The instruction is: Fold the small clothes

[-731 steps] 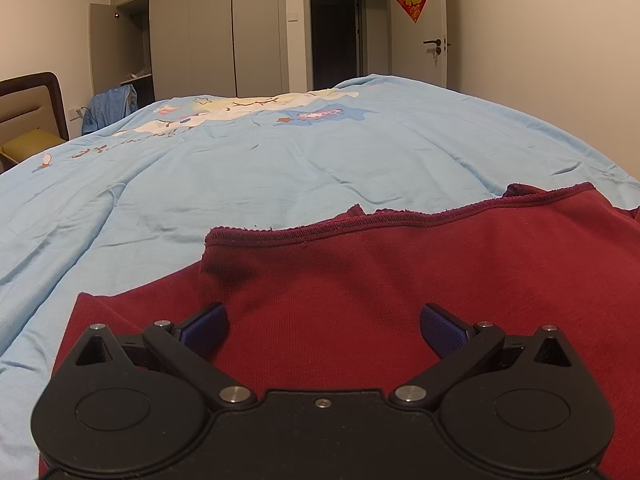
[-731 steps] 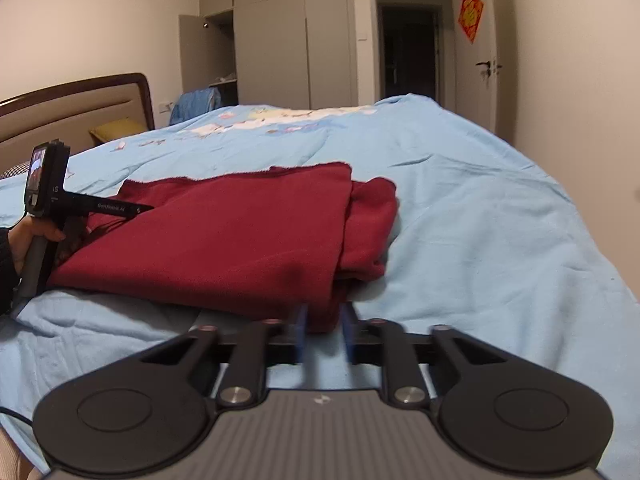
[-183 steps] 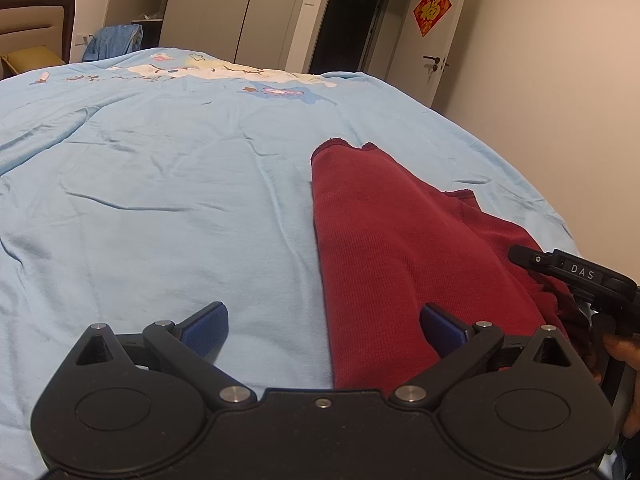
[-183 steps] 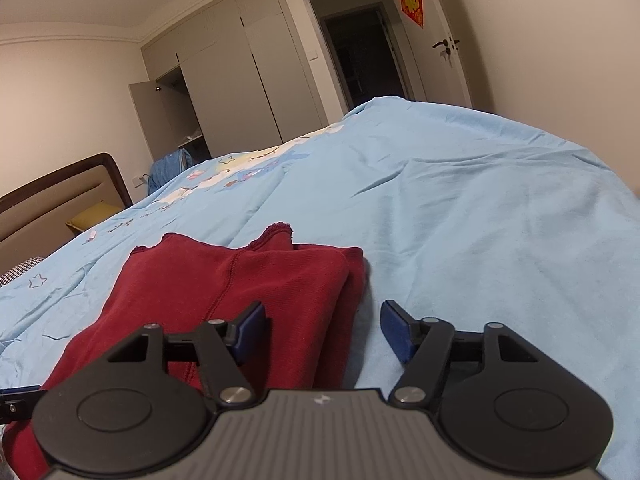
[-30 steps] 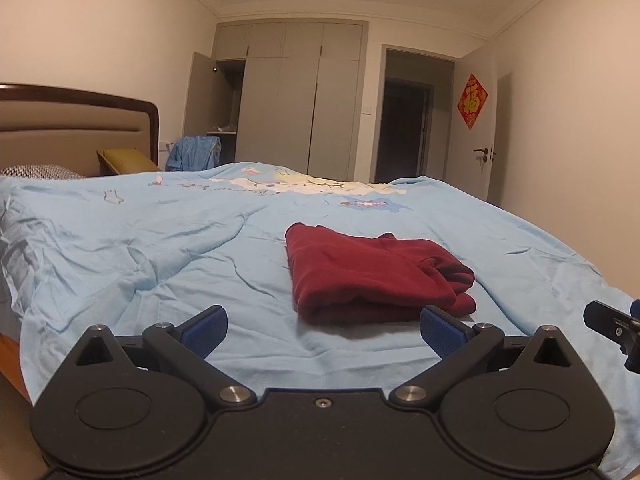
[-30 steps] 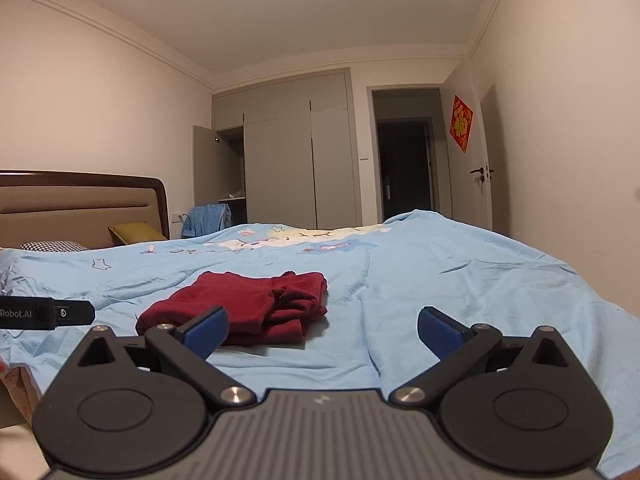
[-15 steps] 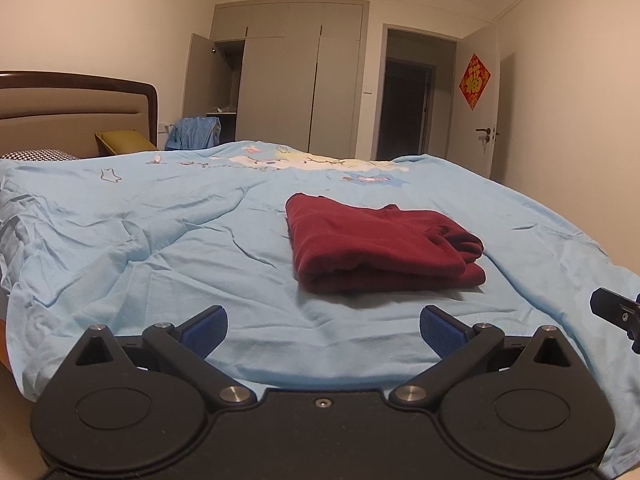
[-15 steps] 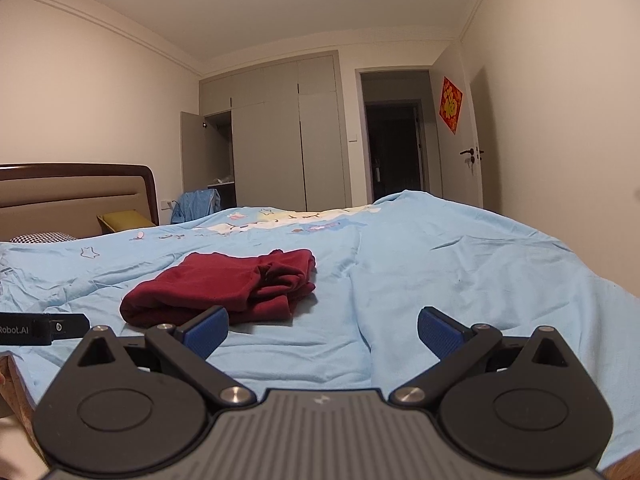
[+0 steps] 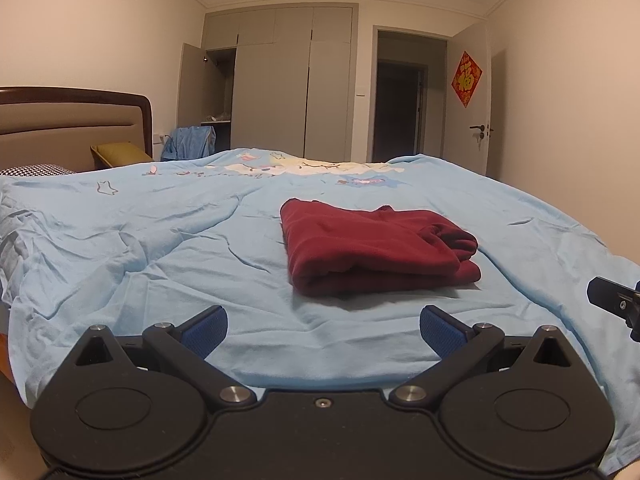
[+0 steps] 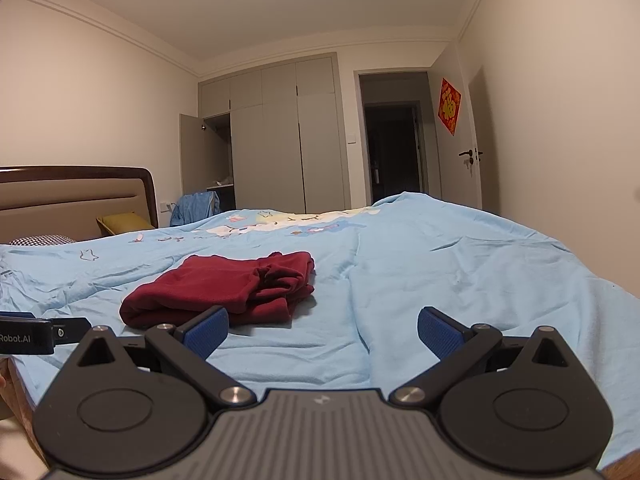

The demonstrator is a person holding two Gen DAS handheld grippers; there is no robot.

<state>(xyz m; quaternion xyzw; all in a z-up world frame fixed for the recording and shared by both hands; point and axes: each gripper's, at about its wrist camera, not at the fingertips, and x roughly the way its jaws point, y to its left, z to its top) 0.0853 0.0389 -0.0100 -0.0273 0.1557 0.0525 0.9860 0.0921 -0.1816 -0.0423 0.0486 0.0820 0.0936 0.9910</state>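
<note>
While both grippers (image 9: 323, 326) (image 10: 323, 326) gape empty, the folded garment (image 9: 372, 246) seemingly rests on the blue bedspread (image 9: 160, 240).

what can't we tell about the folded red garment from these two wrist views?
- Garment type: the red garment is folded, so its shape is hidden in both views.
- Underside and inner layers: covered by its top layer and the blue bedsheet.
- Near left corner: right wrist view, behind a finger of the right gripper.
- Left gripper holds nothing; right gripper's body is cut off by the left view's edge.
</note>
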